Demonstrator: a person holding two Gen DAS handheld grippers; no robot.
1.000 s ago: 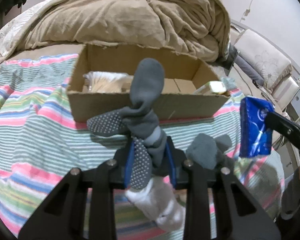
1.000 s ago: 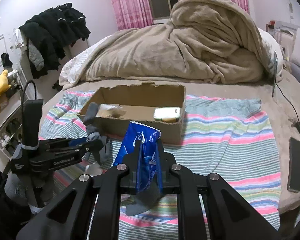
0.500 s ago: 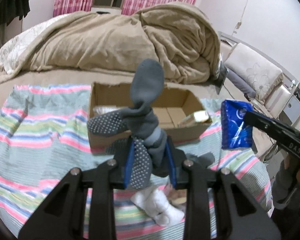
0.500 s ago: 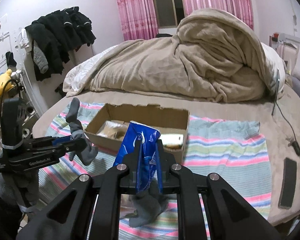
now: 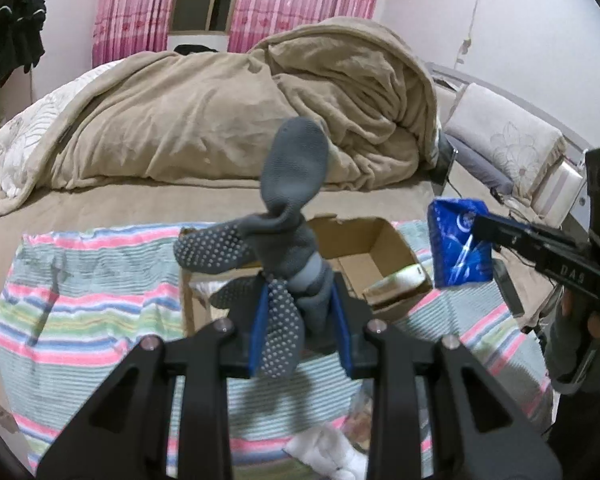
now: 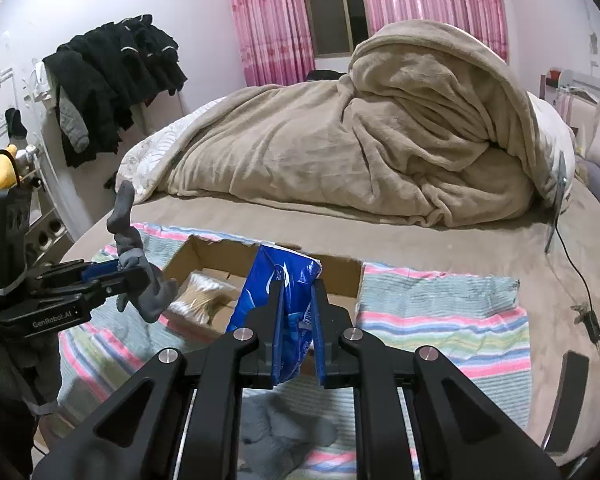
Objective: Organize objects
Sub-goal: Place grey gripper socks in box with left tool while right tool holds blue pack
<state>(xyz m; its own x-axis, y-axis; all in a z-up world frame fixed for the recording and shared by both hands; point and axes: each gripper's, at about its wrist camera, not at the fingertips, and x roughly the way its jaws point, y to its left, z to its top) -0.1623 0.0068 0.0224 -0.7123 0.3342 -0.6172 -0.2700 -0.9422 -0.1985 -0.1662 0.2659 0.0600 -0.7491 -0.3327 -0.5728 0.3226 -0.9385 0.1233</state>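
My left gripper (image 5: 300,300) is shut on a bundle of grey grip-dot socks (image 5: 283,216), held up above the striped cloth (image 5: 79,312); the bundle also shows at the left in the right wrist view as grey socks (image 6: 139,264). My right gripper (image 6: 295,300) is shut on a blue plastic packet (image 6: 279,280), seen from the left wrist view as a blue packet (image 5: 458,248) hanging at the right. An open cardboard box (image 5: 372,248) lies on the cloth below both, holding a pale pack (image 5: 396,280) and a pack of cotton swabs (image 6: 203,292).
A heaped beige blanket (image 6: 360,152) fills the bed behind the box. A white sock (image 5: 328,452) and a grey sock (image 6: 283,428) lie on the cloth near me. A black phone (image 6: 566,396) and a cable (image 6: 580,280) lie at the right. Dark clothes (image 6: 111,76) hang at the left.
Both grippers have risen with their loads, so the box and cloth now sit lower and smaller in view. Grips are unchanged.
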